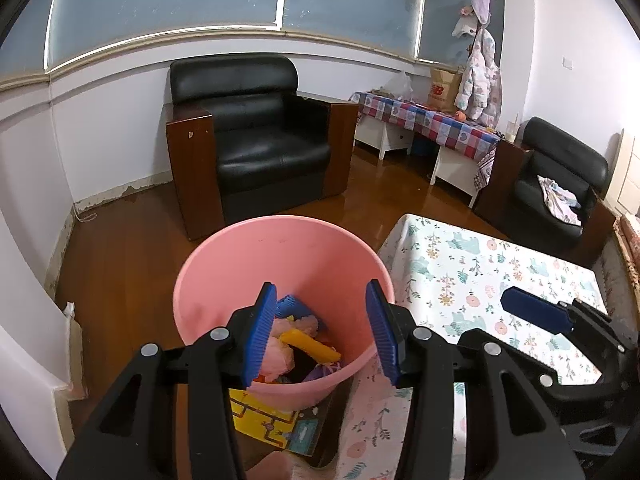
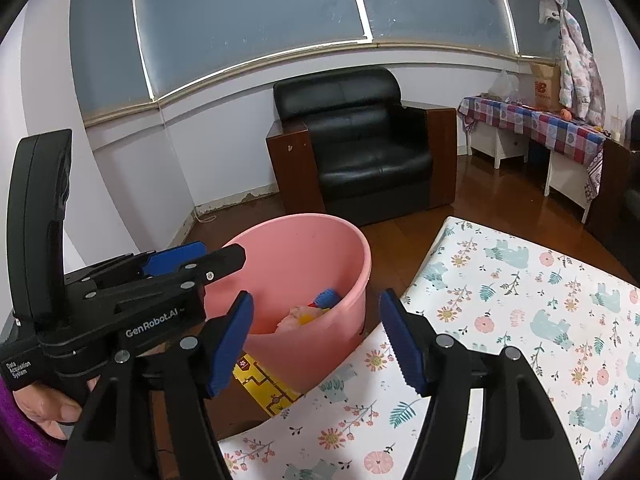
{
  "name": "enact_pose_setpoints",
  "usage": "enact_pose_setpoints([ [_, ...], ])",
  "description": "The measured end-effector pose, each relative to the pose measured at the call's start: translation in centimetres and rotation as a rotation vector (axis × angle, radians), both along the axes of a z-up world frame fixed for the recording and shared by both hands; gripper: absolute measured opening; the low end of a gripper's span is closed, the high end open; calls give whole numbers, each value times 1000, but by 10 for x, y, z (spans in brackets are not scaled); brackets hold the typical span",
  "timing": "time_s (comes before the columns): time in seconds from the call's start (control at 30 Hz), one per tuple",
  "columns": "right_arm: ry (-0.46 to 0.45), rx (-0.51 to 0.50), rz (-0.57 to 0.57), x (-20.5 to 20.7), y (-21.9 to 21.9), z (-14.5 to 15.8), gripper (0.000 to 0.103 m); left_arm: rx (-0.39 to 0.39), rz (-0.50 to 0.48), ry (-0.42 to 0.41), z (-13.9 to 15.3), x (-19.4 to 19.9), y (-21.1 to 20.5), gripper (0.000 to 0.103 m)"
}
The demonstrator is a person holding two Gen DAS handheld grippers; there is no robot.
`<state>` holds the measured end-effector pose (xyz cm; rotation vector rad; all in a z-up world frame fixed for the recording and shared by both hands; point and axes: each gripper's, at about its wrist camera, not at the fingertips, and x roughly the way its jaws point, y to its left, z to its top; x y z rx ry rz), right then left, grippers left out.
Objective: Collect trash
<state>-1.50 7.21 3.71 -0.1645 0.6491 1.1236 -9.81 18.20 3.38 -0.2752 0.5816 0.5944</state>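
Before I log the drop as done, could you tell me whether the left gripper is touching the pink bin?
Apart. The right wrist view shows the left gripper from the side, its open fingers hanging above the pink bin's mouth, clear of the rim.

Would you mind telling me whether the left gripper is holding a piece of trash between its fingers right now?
No, the left gripper is open above the pink bin, with nothing between its blue fingers.

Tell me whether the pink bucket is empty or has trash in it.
Not empty. The pink bucket stands upright with trash in its bottom: a yellow piece, a blue piece and pinkish crumpled bits.
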Motion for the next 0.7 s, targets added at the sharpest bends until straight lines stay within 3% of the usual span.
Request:
enact_pose_setpoints([
  [0.23,37,-12,-73,7,-23,-5,65,-64,-4,-28,-5,0,-12,47],
  [0.33,51,-25,-100,7,-37,-10,65,-100,-3,-5,-14,0,-16,47],
  [0.7,131,-130,-218,7,-74,-45,65,-105,-119,87,-50,-4,-69,47],
])
